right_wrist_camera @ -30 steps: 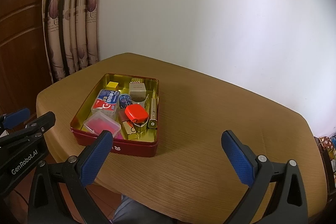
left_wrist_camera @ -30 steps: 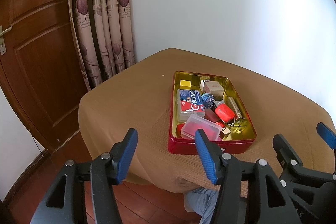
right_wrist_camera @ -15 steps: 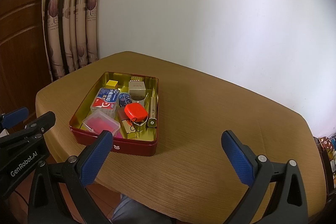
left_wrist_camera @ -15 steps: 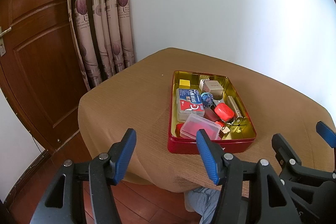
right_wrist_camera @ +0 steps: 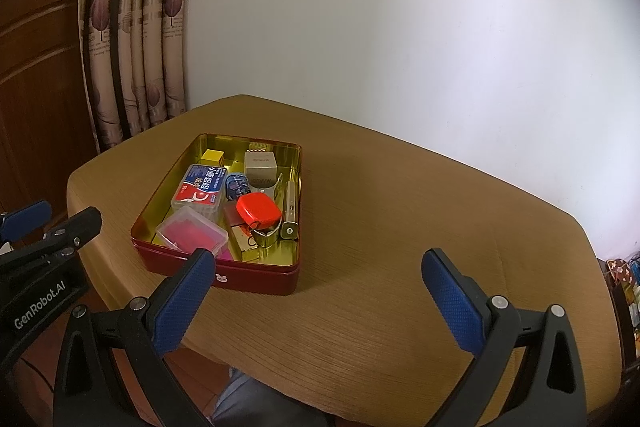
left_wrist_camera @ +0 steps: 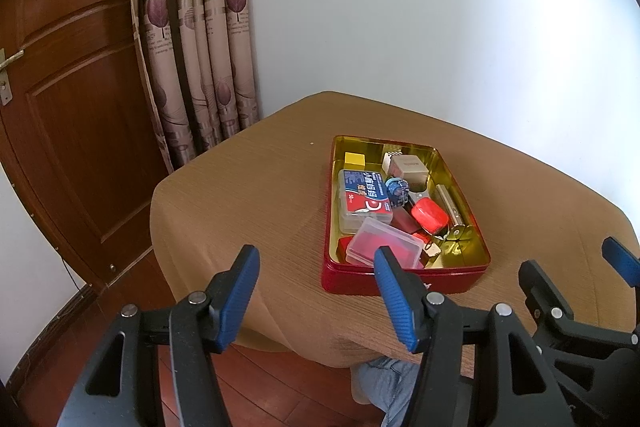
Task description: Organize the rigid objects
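Note:
A red tin with a gold inside (left_wrist_camera: 400,281) (right_wrist_camera: 256,277) sits on the brown table. It holds several small things: a clear box with a red pad (left_wrist_camera: 384,247) (right_wrist_camera: 191,231), a blue-and-red box (left_wrist_camera: 362,201) (right_wrist_camera: 200,187), a red case (left_wrist_camera: 430,215) (right_wrist_camera: 258,211), a beige cube (left_wrist_camera: 408,167) (right_wrist_camera: 261,165), a yellow cube (left_wrist_camera: 355,159) (right_wrist_camera: 212,157) and a metal lighter (right_wrist_camera: 290,211). My left gripper (left_wrist_camera: 314,297) is open and empty, short of the tin's near left corner. My right gripper (right_wrist_camera: 320,301) is open and empty, near the tin's front right.
The table (right_wrist_camera: 420,227) has a brown woven cloth and rounded corners. A wooden door (left_wrist_camera: 72,107) and a curtain (left_wrist_camera: 196,47) stand to the left, a white wall behind. A person's knee (left_wrist_camera: 384,379) shows under the table's near edge.
Both views have shifted slightly; the tin sits a little lower and nearer in the frames. Both grippers stay open and empty.

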